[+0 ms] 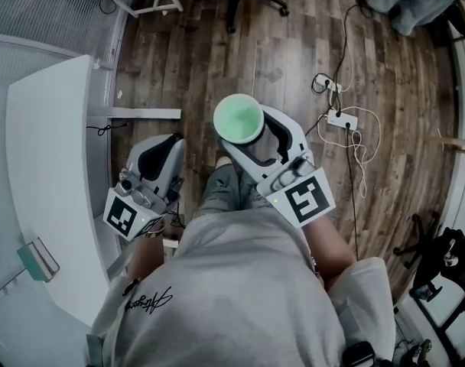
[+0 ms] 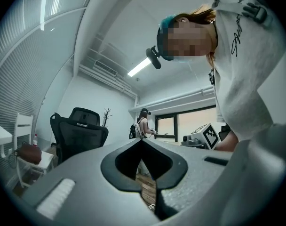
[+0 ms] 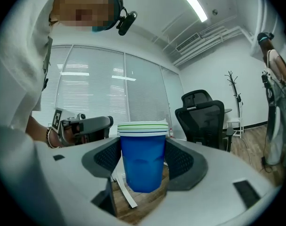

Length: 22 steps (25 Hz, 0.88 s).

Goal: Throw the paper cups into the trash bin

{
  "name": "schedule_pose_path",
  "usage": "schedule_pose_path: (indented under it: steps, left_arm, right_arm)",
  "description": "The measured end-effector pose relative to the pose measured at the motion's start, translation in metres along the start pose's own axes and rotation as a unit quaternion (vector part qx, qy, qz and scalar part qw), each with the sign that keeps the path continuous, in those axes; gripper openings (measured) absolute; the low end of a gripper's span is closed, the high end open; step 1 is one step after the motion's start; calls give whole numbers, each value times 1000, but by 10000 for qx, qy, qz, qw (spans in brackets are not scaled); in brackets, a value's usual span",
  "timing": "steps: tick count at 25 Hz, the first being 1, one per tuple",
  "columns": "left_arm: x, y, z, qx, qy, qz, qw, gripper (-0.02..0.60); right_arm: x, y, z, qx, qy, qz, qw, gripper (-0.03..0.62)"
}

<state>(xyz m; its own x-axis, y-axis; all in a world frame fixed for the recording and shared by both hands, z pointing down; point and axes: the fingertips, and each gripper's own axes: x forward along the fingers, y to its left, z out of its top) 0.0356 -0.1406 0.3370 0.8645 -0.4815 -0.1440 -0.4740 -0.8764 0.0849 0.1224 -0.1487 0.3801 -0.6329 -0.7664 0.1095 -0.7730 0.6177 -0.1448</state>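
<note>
Paper cups [image 1: 238,118], nested, sit clamped in the right gripper [image 3: 143,166] at frame centre; the left gripper [image 2: 142,142] is pinched together, empty. Carrying step, I'd say; next it needs the trash bin, unseen here.

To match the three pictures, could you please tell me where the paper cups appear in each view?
Head view: paper cups at centre, green inside showing, held by the right gripper.
Left gripper view: not in it.
Right gripper view: centre, blue, between the jaws.
Shared landmark: the black office chair, at left in the left gripper view, at right in the right gripper view.
</note>
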Motion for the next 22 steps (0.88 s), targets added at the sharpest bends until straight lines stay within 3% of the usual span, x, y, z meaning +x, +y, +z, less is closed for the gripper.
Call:
schedule_pose_path:
  steps: [9,22]
  left_arm:
    - [23,8,-48,-308,194,-370,9987,3]
    - [29,33,-133,-752,576,-105,9954,3]
  right_arm:
    - [4,-26,-51,202,253,-236,9992,288]
    - [21,-52,-131,417,630,-113,9971,288]
